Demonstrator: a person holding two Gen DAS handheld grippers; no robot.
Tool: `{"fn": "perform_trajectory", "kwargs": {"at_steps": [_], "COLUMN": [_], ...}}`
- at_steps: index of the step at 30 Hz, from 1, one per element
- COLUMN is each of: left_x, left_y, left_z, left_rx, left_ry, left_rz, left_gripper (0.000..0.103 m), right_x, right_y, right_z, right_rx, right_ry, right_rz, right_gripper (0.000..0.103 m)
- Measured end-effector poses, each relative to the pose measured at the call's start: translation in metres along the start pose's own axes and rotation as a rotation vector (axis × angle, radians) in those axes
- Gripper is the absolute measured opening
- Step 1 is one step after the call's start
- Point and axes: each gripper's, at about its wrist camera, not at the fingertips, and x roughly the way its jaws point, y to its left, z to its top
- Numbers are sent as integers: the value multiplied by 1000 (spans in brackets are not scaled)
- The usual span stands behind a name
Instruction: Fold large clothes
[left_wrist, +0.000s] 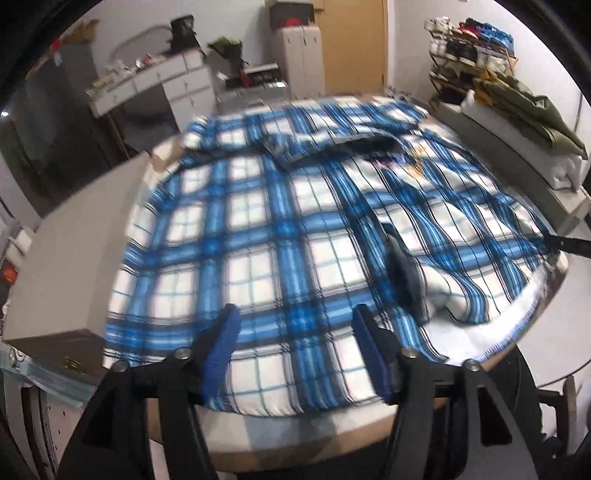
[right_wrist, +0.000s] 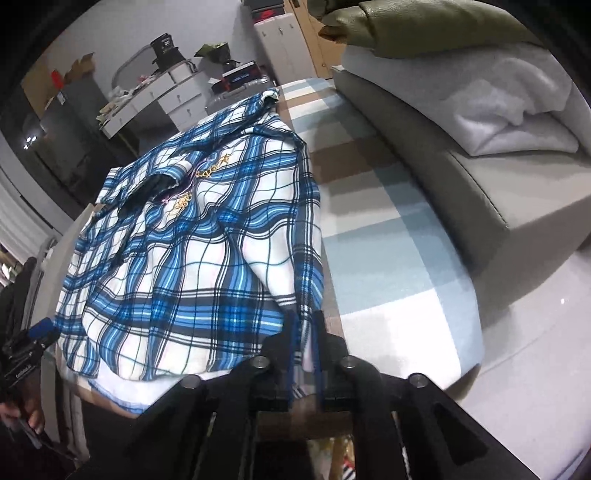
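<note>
A large blue-and-white plaid shirt (left_wrist: 266, 229) lies spread over a round wooden table (left_wrist: 295, 443), collar at the far side, gold embroidery near the neck. My left gripper (left_wrist: 295, 317) hovers open over the near hem with nothing between its blue pads. In the right wrist view the shirt (right_wrist: 192, 258) is partly folded, its right side turned inward. My right gripper (right_wrist: 306, 332) sits at the shirt's near right corner, jaws a narrow gap apart, with the hem's edge lying between the fingers. Its black tip (left_wrist: 565, 245) shows at the shirt's right edge. A hand holds the left gripper (right_wrist: 33, 336).
A grey box (left_wrist: 74, 266) stands against the table's left side. Right of the table are a striped blue, white and brown cloth (right_wrist: 388, 258) and a grey sofa (right_wrist: 480, 192) with a white blanket and olive cushions. Drawers, a cabinet and a shoe rack (left_wrist: 469, 48) line the far wall.
</note>
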Motion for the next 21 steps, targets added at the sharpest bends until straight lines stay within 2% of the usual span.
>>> {"fn": "perform_trajectory", "kwargs": {"at_steps": [5,7,8,9,11,12,13,14,15,17,21], "left_x": [-3,-5,-6,-7,-12,-12,-11,-10,-9,-4,14], "left_y": [4,9,10,12,19,23,32,40,55,84,137], "left_z": [4,6,6,6,3,3,3,3,3,1,-17], "left_rx": [-14,-27,-30,-33,-45,-48,-58,-66,-89,-140,-252], "left_ry": [-50,-73,-87,-101,-123,-123,-114,-107,-97,-66,31], "left_rz": [22,36,46,61,95,105,128,141,163,207,233], "left_gripper": [71,76,84,87,87,88,88,88,88,88,88], "right_x": [7,7,8,9,10,10,10,8,6,1,-15], "right_y": [5,10,14,17,22,23,24,24,24,20,7], "right_z": [0,-2,-3,-3,-5,-6,-6,-6,-6,-5,-2], "right_rx": [-14,-31,-52,-67,-93,-96,-96,-97,-101,-88,-54], "right_ry": [7,5,7,10,17,21,24,22,12,-13,-83], "right_rz": [-60,-74,-89,-102,-107,-90,-70,-72,-83,-70,-72], "right_gripper": [35,40,43,44,46,40,22,10,3,3,3]}}
